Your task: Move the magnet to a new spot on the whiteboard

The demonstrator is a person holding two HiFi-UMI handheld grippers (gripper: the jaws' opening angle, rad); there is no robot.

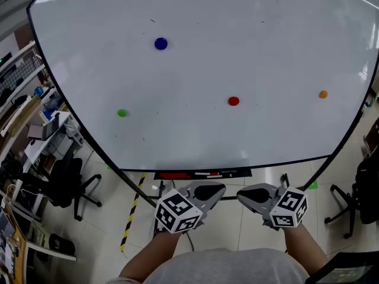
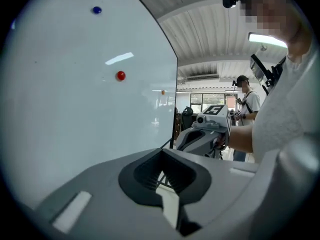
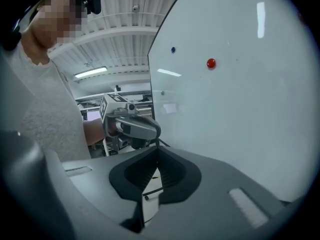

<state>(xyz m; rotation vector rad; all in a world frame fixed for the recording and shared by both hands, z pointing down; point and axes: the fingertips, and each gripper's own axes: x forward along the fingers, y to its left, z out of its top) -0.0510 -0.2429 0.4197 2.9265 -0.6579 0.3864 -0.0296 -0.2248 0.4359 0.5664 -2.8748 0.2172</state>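
A big whiteboard [image 1: 249,34] carries a blue magnet [image 1: 160,43], a green magnet [image 1: 122,113], a red magnet [image 1: 233,101] and an orange magnet [image 1: 323,94]. Both grippers hang low, below the board's bottom edge and away from every magnet. My left gripper [image 1: 208,192] is shut and empty, and so is my right gripper [image 1: 251,195]. In the left gripper view the shut jaws [image 2: 161,156] point past the red magnet [image 2: 120,75] and blue magnet [image 2: 97,10]. The right gripper view shows the shut jaws [image 3: 157,156] under the red magnet [image 3: 211,63].
A marker tray [image 1: 201,174] runs along the board's bottom edge. Desks and an office chair [image 1: 68,185] stand at the left, another chair [image 1: 361,197] at the right. Yellow-black tape [image 1: 133,209] marks the floor. A person [image 2: 246,104] stands beyond the board.
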